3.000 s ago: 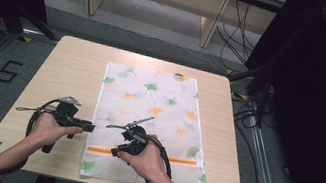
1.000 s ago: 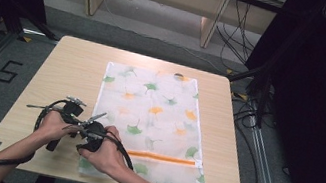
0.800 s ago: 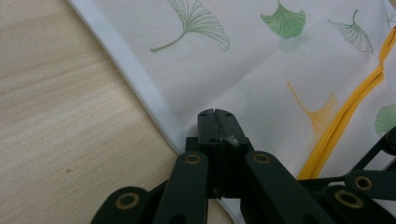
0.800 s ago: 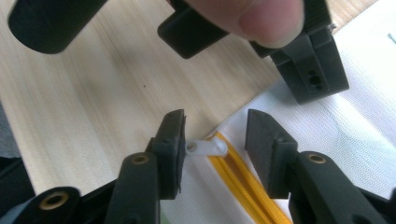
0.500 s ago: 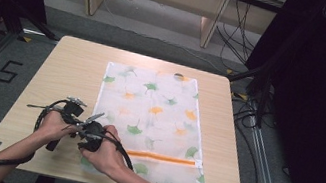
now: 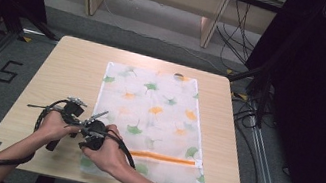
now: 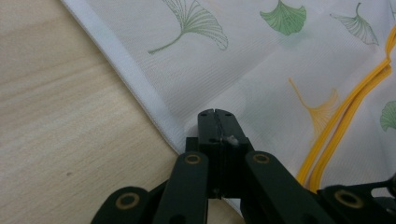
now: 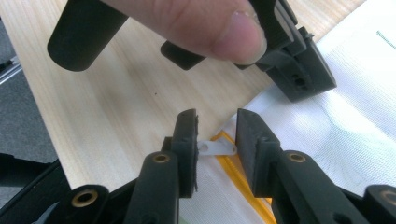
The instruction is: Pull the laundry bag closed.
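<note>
From the high view, the mesh laundry bag (image 6: 148, 119) lies flat along the table (image 6: 73, 70), both hands bunched at its near-left corner. In the left gripper view, the left gripper (image 7: 215, 122) is clamped on the bag's white edge. In the right gripper view, the right gripper (image 8: 215, 126) sits open around the zipper pull (image 8: 217, 148), the orange zipper (image 8: 243, 186) running back under it, so closing looks next.
</note>
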`<state>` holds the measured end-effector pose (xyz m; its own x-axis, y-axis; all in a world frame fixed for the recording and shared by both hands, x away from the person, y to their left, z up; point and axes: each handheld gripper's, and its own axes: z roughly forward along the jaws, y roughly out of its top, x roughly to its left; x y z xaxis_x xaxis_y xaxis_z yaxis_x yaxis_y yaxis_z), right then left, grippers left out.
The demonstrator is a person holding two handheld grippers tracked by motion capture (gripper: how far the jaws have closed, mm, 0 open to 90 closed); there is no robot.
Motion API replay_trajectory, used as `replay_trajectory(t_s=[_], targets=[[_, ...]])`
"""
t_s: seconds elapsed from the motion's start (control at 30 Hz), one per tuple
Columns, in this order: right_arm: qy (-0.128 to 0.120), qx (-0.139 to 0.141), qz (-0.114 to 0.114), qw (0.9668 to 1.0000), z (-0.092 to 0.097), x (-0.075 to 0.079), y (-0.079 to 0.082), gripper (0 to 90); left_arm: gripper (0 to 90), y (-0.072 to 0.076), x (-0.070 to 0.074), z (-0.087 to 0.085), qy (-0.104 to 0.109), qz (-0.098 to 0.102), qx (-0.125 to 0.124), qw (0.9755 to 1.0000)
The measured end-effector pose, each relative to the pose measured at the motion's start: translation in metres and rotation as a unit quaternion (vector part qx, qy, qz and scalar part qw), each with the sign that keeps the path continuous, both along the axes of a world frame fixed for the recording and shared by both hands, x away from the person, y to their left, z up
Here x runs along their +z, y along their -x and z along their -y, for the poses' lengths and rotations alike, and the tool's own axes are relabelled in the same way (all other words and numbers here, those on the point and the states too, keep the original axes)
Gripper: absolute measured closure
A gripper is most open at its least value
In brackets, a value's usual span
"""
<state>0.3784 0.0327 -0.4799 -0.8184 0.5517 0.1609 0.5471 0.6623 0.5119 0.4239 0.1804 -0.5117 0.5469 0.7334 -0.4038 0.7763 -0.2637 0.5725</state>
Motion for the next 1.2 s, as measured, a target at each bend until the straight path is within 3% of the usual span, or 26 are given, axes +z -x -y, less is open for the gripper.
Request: replay_trajectory(t_s=[0.3, 0.53, 0.73, 0.9, 1.1, 1.13, 1.2], targets=[[0.011, 0.014, 0.002, 0.9998, 0.004, -0.001, 0.002, 70.4, 89.3, 0.000, 0.000, 0.000, 0.001, 0.000, -0.005, 1.0000], [0.014, 0.007, -0.007, 0.9998, 0.007, -0.004, 0.000, 83.5, 89.3, 0.000, 0.000, 0.000, 0.001, 0.002, -0.004, 1.0000], [0.016, -0.005, -0.024, 0.9996, 0.008, -0.004, -0.003, 85.2, 89.3, 0.000, 0.000, 0.000, 0.000, 0.001, -0.004, 1.0000], [0.011, -0.003, -0.031, 0.9994, 0.010, -0.005, -0.005, 88.4, 89.3, 0.000, 0.000, 0.000, 0.000, 0.002, -0.005, 1.0000], [-0.006, -0.024, -0.067, 0.9975, 0.013, -0.005, -0.008, 89.2, 89.3, 0.000, -0.001, 0.001, 0.005, 0.001, -0.007, 1.0000], [-0.010, -0.008, -0.053, 0.9985, 0.015, -0.006, -0.011, 89.3, 89.3, 0.000, -0.001, 0.001, 0.005, 0.001, -0.006, 1.0000], [-0.013, -0.010, -0.057, 0.9982, 0.016, -0.005, -0.011, 89.3, 89.3, 0.000, 0.000, 0.001, 0.003, 0.003, -0.005, 1.0000]])
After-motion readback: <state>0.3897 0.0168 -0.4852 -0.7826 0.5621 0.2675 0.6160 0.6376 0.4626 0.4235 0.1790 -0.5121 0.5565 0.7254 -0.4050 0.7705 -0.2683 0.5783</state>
